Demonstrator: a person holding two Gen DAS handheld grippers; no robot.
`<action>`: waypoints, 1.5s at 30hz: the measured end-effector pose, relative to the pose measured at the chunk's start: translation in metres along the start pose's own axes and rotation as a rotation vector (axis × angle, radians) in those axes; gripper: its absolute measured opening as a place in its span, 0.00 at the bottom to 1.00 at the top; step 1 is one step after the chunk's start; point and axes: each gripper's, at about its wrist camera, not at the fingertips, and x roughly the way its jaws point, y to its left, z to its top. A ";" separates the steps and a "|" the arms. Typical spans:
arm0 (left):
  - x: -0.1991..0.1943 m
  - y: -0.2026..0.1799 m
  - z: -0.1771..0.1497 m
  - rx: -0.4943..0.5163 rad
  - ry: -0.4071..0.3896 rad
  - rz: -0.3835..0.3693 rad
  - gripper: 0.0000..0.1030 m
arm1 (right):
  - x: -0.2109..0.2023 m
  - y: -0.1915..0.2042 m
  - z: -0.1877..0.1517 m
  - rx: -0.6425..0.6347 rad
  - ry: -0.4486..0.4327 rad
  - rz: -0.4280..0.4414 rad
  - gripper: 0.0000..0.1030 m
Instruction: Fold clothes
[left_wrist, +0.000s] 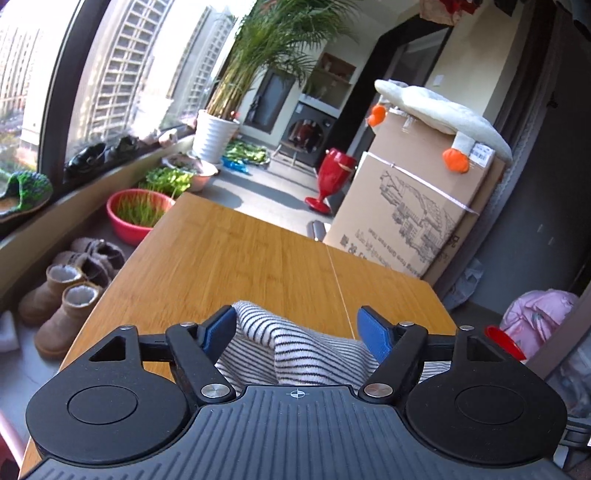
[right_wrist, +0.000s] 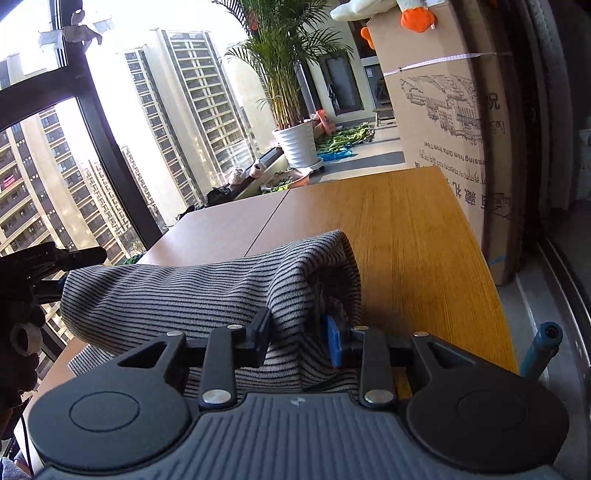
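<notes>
Striped knit fabric, a single garment (right_wrist: 207, 291), is seen lying on the wooden table (right_wrist: 417, 229) near its close edge. Narrow dark stripes on a pale grey-white ground are noted, with a soft, slightly fuzzy surface. In the right wrist view the cloth is bunched into a raised roll running from the left of the frame to the centre, and its right end is seen to curl over into a hollow, shadowed fold. In the left wrist view the same garment (left_wrist: 280, 339) is humped in a peak at lower centre, its stripes running diagonally down both sides.

The right gripper (right_wrist: 301, 343) is found narrowly parted, with a fold of the garment caught between its black left finger and its blue pad (right_wrist: 334, 345); the cloth is pinched and lifted there. The left gripper (left_wrist: 297, 325) is found roughly half open, its blue pads (left_wrist: 373, 332) standing to either side of the cloth peak; the left pad is touching the fabric, the right pad is apart from it, and no clamping is visible.

A printed cardboard box (left_wrist: 413, 218) is observed beyond the table's far right corner.
</notes>
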 end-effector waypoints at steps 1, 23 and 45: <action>0.008 0.003 -0.004 -0.009 0.042 -0.009 0.54 | -0.003 -0.002 0.003 0.014 0.006 0.009 0.29; 0.005 0.026 -0.016 -0.029 0.139 -0.081 0.54 | 0.018 -0.009 0.013 0.151 0.097 0.075 0.27; 0.066 0.023 0.030 0.093 -0.030 0.058 0.67 | 0.096 -0.018 0.058 -0.041 -0.070 -0.122 0.42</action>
